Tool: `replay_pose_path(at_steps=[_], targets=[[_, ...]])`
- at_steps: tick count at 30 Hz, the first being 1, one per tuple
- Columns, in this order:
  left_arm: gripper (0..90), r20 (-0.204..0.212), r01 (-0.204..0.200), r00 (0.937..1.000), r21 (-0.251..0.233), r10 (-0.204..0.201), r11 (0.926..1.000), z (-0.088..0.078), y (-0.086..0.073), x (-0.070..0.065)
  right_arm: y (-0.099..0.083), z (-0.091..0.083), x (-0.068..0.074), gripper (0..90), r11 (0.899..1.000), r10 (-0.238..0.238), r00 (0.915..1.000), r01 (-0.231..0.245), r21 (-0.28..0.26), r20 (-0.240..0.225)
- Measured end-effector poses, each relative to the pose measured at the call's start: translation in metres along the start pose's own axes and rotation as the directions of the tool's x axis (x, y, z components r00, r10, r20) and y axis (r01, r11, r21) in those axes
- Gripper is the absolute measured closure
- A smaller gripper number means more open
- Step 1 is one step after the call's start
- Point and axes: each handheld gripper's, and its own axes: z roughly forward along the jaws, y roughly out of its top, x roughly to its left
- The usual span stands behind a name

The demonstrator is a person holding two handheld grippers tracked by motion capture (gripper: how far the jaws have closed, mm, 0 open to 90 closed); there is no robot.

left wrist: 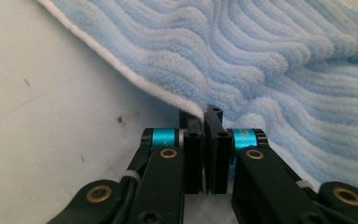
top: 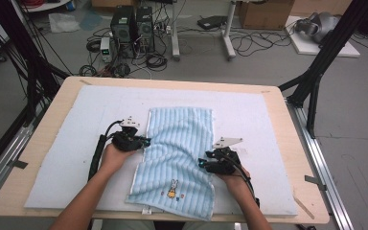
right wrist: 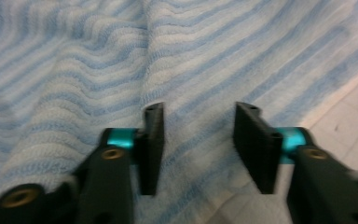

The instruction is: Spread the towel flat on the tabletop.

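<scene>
A light blue ribbed towel (top: 179,143) with a small rabbit print (top: 172,189) lies lengthwise on the white mat, rumpled across its middle. My left gripper (top: 146,141) is at the towel's left edge. In the left gripper view its jaws (left wrist: 205,114) stand pressed together, with the towel's (left wrist: 270,60) white hem caught at their tips. My right gripper (top: 201,164) is at the towel's right side, over the cloth. In the right gripper view its jaws (right wrist: 198,109) stand apart above the striped towel (right wrist: 121,56), with nothing pinched between them.
The white foam mat (top: 76,124) covers most of the wooden table (top: 38,143). Black frame posts (top: 316,72) stand at both far corners. Computers and cables (top: 129,28) sit on the floor beyond the table.
</scene>
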Motion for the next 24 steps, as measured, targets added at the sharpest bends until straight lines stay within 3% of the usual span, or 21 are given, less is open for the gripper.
replay_pose_path(at_steps=[3,5,8,11,14,15,17,18,21,24], targets=[[86.8,0.02,-0.002,0.9998,0.001,0.002,1.0,-0.005,-0.005,-0.001,-0.001,-0.003,-0.001,85.8,1.0,-0.017,0.9992,0.018,0.02,-0.037],[86.8,0.041,-0.004,0.9991,0.008,0.004,1.0,-0.007,-0.007,-0.004,-0.001,-0.007,-0.001,86.6,0.997,-0.046,0.9968,0.05,0.054,-0.064],[86.8,0.085,-0.009,0.9964,0.023,0.007,0.9997,-0.011,-0.011,-0.007,-0.002,-0.01,-0.001,86.6,0.996,-0.054,0.9939,0.061,0.072,-0.097],[86.8,0.136,0.0,0.9906,0.027,-0.003,0.9996,-0.016,-0.016,-0.009,-0.005,-0.016,-0.003,86.5,0.993,-0.047,0.9879,0.062,0.1,-0.148],[85.6,0.154,0.019,0.9878,0.009,-0.02,0.9998,-0.021,-0.018,-0.008,-0.006,-0.019,-0.004,84.1,0.992,-0.044,0.983,0.065,0.111,-0.178],[79.8,0.136,0.025,0.9904,-0.013,-0.023,0.9996,-0.022,-0.017,-0.007,-0.006,-0.02,-0.004,78.2,0.993,-0.042,0.9822,0.062,0.104,-0.183],[53.4,0.076,0.052,0.996,-0.065,-0.047,0.9965,-0.024,-0.012,-0.004,-0.005,-0.021,-0.006,63.9,0.997,-0.02,0.9828,0.033,0.07,-0.184],[48.1,0.054,0.057,0.9972,-0.089,-0.052,0.9944,-0.025,-0.009,0.0,-0.004,-0.022,-0.007,58.6,0.999,-0.01,0.9859,0.017,0.041,-0.167],[42.8,-0.015,0.065,0.9975,-0.157,-0.068,0.9854,-0.027,0.003,0.01,-0.002,-0.027,-0.014,48.4,0.998,0.04,0.9922,-0.044,-0.034,-0.118],[42.7,-0.072,0.078,0.9932,-0.177,-0.092,0.9812,-0.024,0.017,0.021,-0.002,-0.033,-0.02,45.7,0.992,0.08,0.9943,-0.086,-0.087,-0.071]])
